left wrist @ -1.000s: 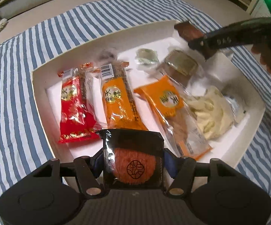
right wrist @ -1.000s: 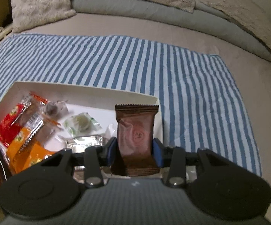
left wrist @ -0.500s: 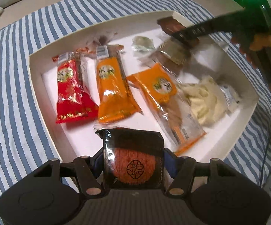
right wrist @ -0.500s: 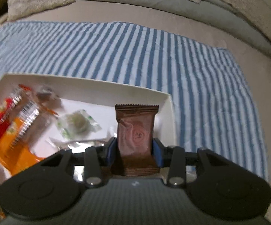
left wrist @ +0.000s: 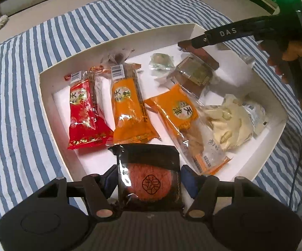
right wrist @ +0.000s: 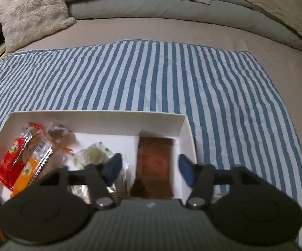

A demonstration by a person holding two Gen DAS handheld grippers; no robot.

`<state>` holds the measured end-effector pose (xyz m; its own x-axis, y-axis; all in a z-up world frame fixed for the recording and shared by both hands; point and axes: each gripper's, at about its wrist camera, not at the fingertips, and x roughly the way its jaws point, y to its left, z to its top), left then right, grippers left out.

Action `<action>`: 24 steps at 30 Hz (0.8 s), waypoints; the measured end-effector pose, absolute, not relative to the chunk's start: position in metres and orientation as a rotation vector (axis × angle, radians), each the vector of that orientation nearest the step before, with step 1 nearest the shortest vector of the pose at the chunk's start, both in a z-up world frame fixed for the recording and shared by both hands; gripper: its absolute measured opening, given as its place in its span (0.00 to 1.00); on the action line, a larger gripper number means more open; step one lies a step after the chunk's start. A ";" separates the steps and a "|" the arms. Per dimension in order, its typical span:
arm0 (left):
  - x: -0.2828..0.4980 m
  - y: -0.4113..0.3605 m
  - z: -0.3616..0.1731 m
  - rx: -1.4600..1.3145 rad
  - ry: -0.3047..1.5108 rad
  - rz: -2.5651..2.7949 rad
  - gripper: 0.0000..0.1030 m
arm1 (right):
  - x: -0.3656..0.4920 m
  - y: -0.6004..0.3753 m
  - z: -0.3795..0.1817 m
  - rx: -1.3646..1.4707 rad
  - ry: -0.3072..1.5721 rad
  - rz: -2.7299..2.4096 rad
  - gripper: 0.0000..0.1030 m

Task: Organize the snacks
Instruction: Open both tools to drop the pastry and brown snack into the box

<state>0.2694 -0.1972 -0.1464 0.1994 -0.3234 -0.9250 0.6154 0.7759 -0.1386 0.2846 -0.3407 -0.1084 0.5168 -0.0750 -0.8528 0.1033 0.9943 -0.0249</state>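
Lying on a striped blanket spread over a bed, a shallow white box held a jumble of wrapped snacks. In the right wrist view, the right gripper hung over the box's corner at about 4 o'clock, its blue fingers opening and clear of the brown packet between them. That packet lay blurred on the box floor against the far wall, its long axis running 12 to 6 o'clock, in line with the gripper. It seemed just released.

In the left wrist view, the left gripper sat at the box's 6 o'clock edge with a black-wrapped round cake between its fingers; they were opening, with the pads at most grazing the wrapper. This cake was upright in the view, its top at 12 o'clock. Straight ahead lay a red packet and an orange packet side by side, both pointing toward 12. A bare strip of floor just before the fingers looked like the likely landing spot, nearest the left hand.
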 end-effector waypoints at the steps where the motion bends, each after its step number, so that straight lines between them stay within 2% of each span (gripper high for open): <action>1: 0.269 -0.197 -0.145 0.288 1.196 -0.667 0.72 | 0.284 -0.341 -0.107 0.027 1.018 -0.108 0.70; 5: 0.266 -0.193 -0.136 0.273 1.173 -0.661 0.77 | 0.279 -0.343 -0.101 0.036 1.017 -0.096 0.70; 8: 0.264 -0.190 -0.130 0.263 1.158 -0.652 0.86 | 0.272 -0.343 -0.096 0.029 1.019 -0.095 0.72; 13: 0.257 -0.188 -0.125 0.256 1.151 -0.644 0.96 | 0.261 -0.344 -0.087 0.037 1.013 -0.093 0.80; 17: 0.251 -0.188 -0.122 0.249 1.150 -0.647 1.00 | 0.248 -0.345 -0.078 0.032 1.004 -0.084 0.88; 22: 0.242 -0.186 -0.116 0.227 1.150 -0.639 1.00 | 0.232 -0.344 -0.066 0.035 0.987 -0.070 0.99; 24: 0.239 -0.184 -0.113 0.215 1.148 -0.628 1.00 | 0.224 -0.344 -0.060 0.034 0.980 -0.062 0.99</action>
<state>0.2388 -0.1842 -0.1127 0.2618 -0.3531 -0.8982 0.5657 0.8101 -0.1536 0.2236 -0.3439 -0.0602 0.5550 -0.0372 -0.8310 0.0681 0.9977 0.0008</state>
